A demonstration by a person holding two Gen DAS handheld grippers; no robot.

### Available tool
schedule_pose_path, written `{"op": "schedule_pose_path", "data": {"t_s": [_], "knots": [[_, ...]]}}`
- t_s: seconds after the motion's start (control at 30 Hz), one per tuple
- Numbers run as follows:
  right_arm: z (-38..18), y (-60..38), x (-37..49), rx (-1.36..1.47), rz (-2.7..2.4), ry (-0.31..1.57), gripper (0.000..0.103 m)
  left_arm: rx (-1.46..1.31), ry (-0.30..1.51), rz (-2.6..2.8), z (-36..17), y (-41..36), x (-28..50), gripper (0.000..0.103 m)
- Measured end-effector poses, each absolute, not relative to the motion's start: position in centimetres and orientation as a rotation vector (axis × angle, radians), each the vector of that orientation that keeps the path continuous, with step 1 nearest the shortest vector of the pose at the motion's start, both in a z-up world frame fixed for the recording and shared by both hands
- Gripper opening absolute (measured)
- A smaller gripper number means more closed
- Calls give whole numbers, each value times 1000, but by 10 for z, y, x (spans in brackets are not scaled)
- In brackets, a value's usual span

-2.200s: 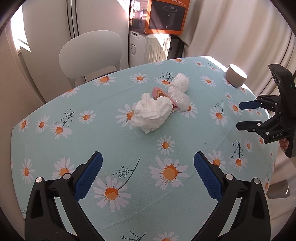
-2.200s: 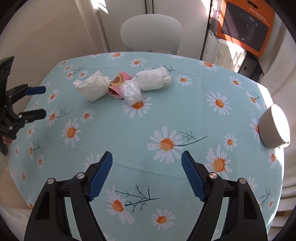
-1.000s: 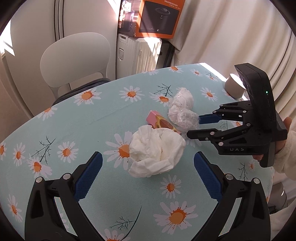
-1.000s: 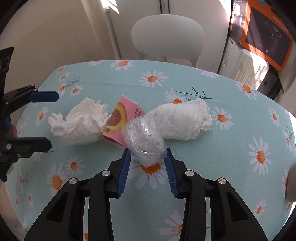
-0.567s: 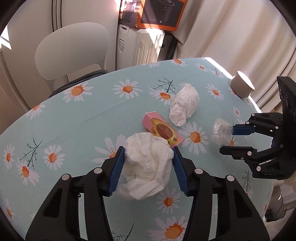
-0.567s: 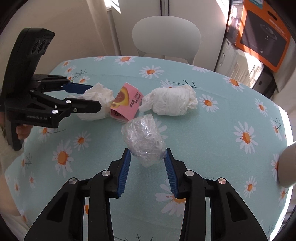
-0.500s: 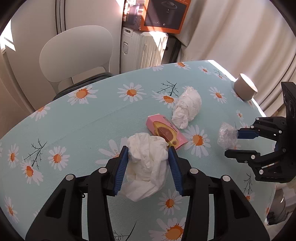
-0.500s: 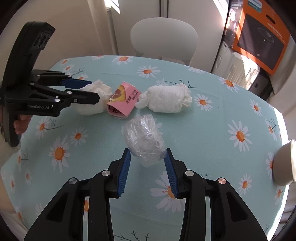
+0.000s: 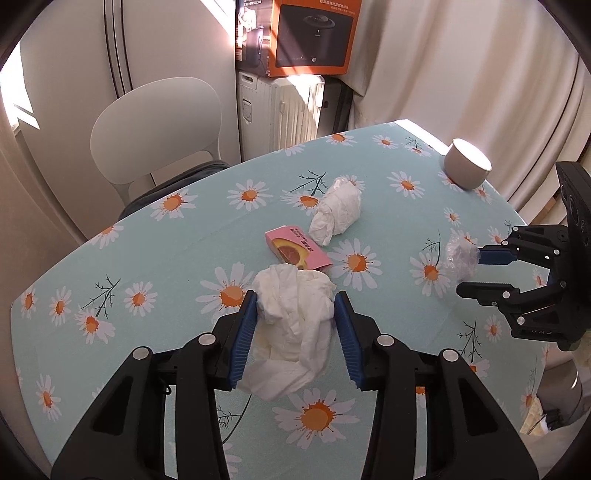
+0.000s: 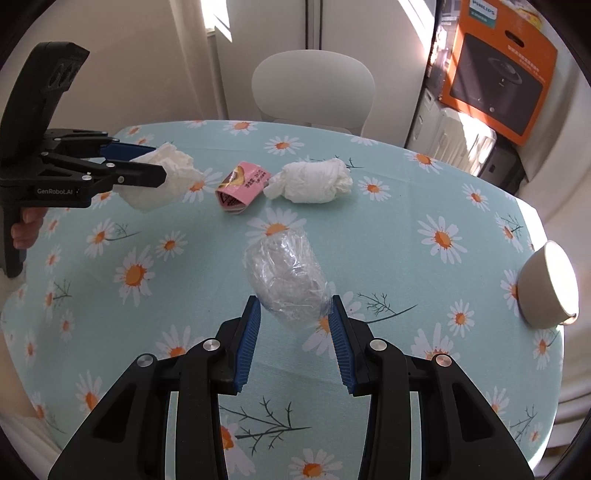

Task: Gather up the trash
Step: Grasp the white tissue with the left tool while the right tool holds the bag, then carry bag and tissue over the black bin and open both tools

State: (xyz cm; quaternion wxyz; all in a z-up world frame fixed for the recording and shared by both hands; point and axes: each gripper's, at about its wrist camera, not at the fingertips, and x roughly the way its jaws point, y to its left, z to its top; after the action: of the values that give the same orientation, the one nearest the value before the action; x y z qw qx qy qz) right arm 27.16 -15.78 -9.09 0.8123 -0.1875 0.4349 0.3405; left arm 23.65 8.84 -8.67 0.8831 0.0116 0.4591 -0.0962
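- Left gripper [image 9: 295, 317] clamped on the crumpled white tissue wad [image 9: 291, 314], blue pads pressing both flanks, loose tail hanging below the jaws. A second ago those jaws stood wide with the wad lying on the cloth between them; now shut on it and raised clear of the table.
- Right gripper [image 10: 293, 321] likewise clenched, on the scrunched clear plastic-film ball [image 10: 286, 280]. Same grip as a second ago, only carried up and away from the pile, well apart from the rest now.
- So: two of four trash pieces off the table at once, one per hand. Probably next stop is a bin, though none visible for sure. Something metallic low at the right edge of the left view, can't tell what.
- Just ahead of the left gripper, flat on the turquoise daisy-print tablecloth [image 9: 166, 258]: pink snack wrapper with a fruit picture [image 9: 297, 253]. Untouched.
- Just beyond the wrapper, nearly touching it: second white tissue bundle, tighter and rolled [image 9: 336, 212]. Also untouched.
- Far out to the right of both grippers, near the table edge: small beige round bowl [image 10: 546, 288]. Doesn't look like trash, likely stays.
- Count: tissue wads 2 (one held, one lying), plastic balls 1 (held), wrappers 1 (lying), bowls 1, grippers 2.
- Past the table: one white plastic chair [image 9: 159, 125], one orange-and-black appliance box [image 9: 314, 33] on a white radiator.
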Motion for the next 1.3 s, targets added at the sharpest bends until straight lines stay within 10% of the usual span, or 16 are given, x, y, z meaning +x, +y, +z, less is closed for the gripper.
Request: {"op": "schedule_pose_path", "data": {"t_s": [1.3], "knots": [[-33,-414,103,-240,327,897,36,362,922,-744,-29,-196,138,44]]}}
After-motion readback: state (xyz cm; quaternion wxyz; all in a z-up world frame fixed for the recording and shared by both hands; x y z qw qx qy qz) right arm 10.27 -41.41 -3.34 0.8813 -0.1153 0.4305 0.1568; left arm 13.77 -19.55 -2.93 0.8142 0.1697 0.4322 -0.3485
